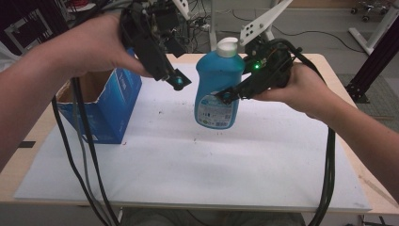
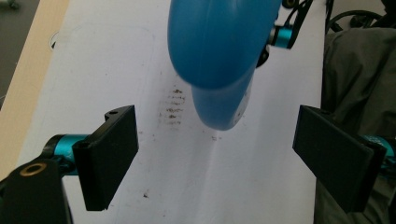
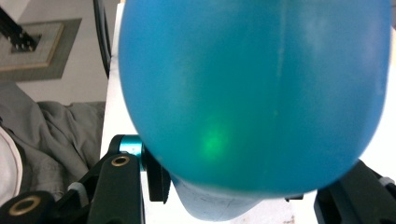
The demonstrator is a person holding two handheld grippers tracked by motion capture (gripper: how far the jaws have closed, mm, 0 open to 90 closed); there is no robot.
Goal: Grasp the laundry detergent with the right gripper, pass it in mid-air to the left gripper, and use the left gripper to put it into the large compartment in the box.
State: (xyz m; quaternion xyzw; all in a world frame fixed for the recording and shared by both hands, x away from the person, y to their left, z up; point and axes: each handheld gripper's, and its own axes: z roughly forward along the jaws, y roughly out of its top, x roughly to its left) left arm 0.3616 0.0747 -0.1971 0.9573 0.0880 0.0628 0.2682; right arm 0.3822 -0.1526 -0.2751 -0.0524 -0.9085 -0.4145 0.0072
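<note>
- Blue bottle [image 1: 217,89]: upright, white cap on top and label facing the camera, held clear above the white sheet [image 1: 188,160], over its middle toward the far edge.
- Right gripper [image 1: 226,96]: its 2 jaws are clamped on the bottle's sides around mid-height; in the right gripper view the blue body [image 3: 252,93] sits between the jaws with a green light reflected on it.
- Left gripper [image 1: 178,82]: raised just left of the bottle, not touching it; in the left gripper view its 2 jaws stand wide apart with nothing between them, and the bottle's base [image 2: 219,51] hangs beyond them.
- Blue carton [image 1: 110,106]: open-topped, standing at the sheet's far-left corner, well apart from the bottle.
- Wooden table [image 1: 28,141]: carries the sheet; dark specks mark the sheet's middle.
</note>
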